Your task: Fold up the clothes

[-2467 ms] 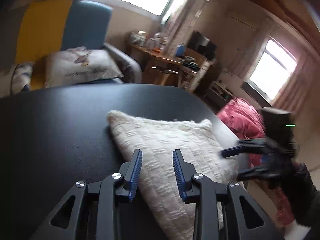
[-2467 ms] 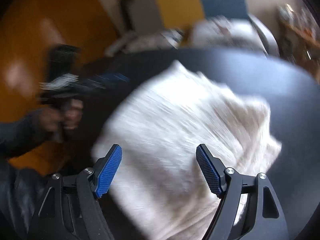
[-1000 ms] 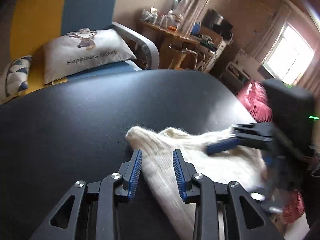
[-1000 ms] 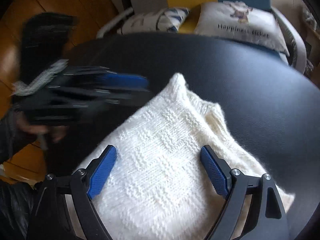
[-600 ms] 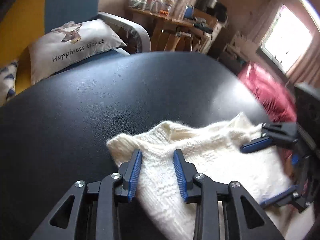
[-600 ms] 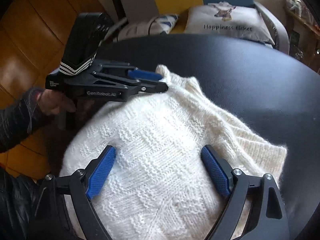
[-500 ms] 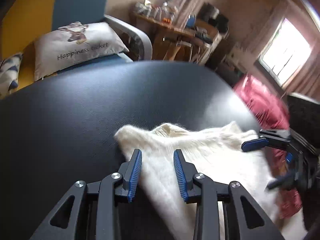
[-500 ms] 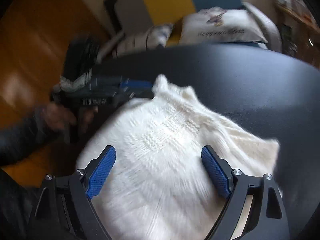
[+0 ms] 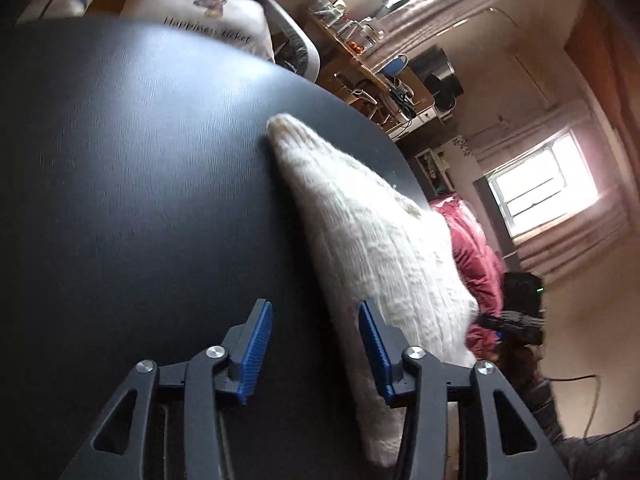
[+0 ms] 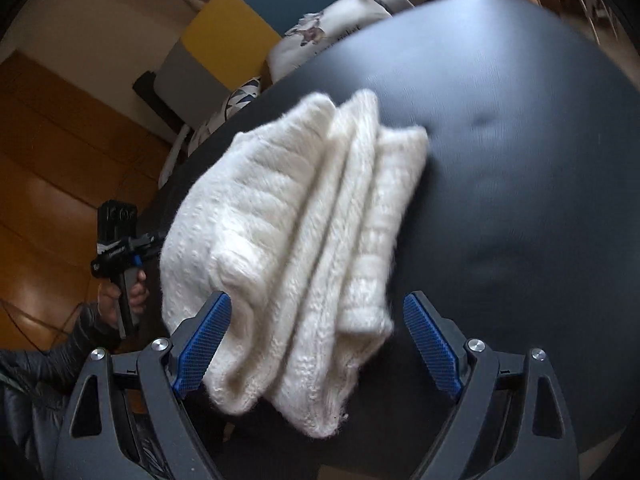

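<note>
- Sweater [image 10: 296,240], white knit, lies folded in layers at the black table's [image 10: 520,160] near edge
- Left gripper [image 9: 316,344] spread, empty
- Right gripper [image 10: 316,344] spread wide, empty

Folded white sweater [image 10: 296,216] on black table [image 10: 500,128]

window [image 9: 548,188] bright | wood floor [image 10: 44,184] | yellow-blue chair [image 10: 256,4] | possibly cluttered desk [image 9: 360,60]
</note>
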A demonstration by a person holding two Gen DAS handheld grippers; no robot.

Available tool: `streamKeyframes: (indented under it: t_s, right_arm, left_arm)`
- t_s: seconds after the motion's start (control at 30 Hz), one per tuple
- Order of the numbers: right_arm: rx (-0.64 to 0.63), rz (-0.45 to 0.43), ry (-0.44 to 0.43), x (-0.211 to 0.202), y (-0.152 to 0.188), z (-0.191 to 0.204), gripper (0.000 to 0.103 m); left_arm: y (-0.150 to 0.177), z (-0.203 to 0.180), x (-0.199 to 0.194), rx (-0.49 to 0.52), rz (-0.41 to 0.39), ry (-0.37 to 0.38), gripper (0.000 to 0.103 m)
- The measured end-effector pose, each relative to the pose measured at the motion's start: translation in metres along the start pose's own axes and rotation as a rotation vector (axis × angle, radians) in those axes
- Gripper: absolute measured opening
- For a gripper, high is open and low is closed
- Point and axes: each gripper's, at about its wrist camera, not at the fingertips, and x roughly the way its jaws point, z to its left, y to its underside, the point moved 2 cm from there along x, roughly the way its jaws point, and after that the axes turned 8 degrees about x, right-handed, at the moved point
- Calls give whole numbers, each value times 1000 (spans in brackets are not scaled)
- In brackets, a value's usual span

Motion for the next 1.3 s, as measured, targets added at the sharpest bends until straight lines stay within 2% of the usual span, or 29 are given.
streamKeyframes:
  t_s: [0.23,0.3,0.37,0.5,0.57,0.73,0.8,0.87,0.93,1.07,1.17,1.2,1.27,1.3]
  right_arm:
    - [56,-23,-96,19,-8,-9,91]
    - [39,-17,-100,24,-11,-7,94]
    - [30,-9,-107,29,-12,-3,103]
    - [4,-3,-82,42,-18,5,103]
    - [-3,0,-69,43,-18,8,103]
    - [-10,20,-53,46,-19,11,103]
    - [-37,15,-8,39,-12,13,94]
    - [-73,9,37,42,-10,21,77]
    - [-87,4,41,43,-6,25,72]
    - [-112,-24,66,45,0,34,65]
    - [-119,-21,55,50,3,40,65]
    - [-105,-4,31,53,4,39,69]
    - [-70,14,-15,57,4,34,85]
    - [-54,17,-33,57,4,32,88]
  left_arm:
    - [-6,-1,16,-59,24,70,56]
    - [-11,0,21,-75,24,81,59]
    - [-14,0,24,-83,21,90,60]
    - [-17,-4,36,-116,37,160,61]
    - [-20,-10,43,-102,46,166,61]
    - [-22,-19,50,-73,41,133,61]
    - [-19,-21,48,-53,34,119,51]
    - [-15,-26,40,-24,14,83,41]
    - [-13,-35,31,11,-13,40,33]
    - [1,-59,7,113,-92,-30,29]
    - [15,-65,-12,134,-154,-47,28]
    - [20,-65,-18,137,-172,-53,28]
    - [32,-60,-25,132,-177,-67,28]
    - [36,-57,-27,123,-174,-76,29]
